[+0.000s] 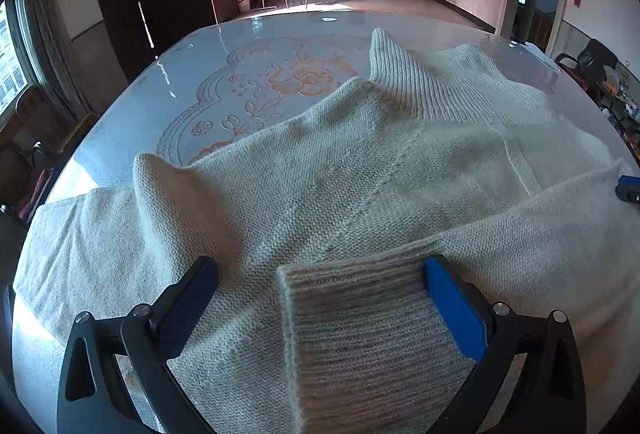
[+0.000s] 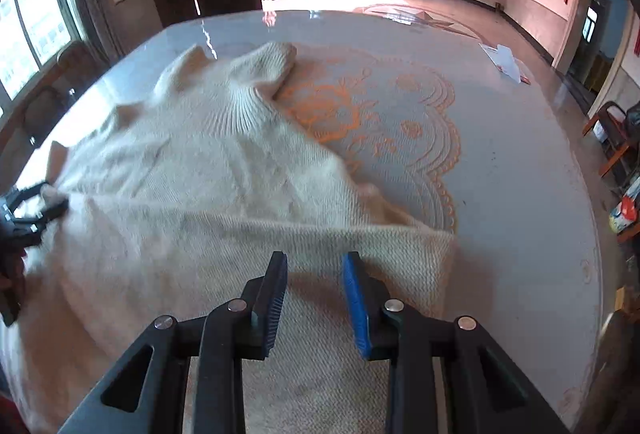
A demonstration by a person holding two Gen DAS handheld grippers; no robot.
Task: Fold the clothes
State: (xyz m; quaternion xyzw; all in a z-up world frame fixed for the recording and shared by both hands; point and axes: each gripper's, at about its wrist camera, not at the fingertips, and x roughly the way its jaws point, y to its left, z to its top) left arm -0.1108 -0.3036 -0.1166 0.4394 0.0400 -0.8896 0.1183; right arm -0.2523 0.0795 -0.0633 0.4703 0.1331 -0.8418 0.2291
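Both grippers (image 1: pixel 320 286) (image 2: pixel 314 274) agape over sweater (image 1: pixel 360 170)

Sweater (image 1: pixel 320 170) cream-white, plain knit; ribbed cuff (image 1: pixel 360 334) with faint grey stripes. Bench (image 2: pixel 500 170) pale grey-blue, glossy, with orange flower pattern and scalloped border. Left hand-held gripper (image 1: pixel 320 298) black, pads blue. Right hand-held gripper (image 2: pixel 315 290) black, pads blue, ridged.

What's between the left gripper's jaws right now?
The ribbed cuff of the cream knitted sweater lies between the left gripper's open jaws, in the left wrist view.
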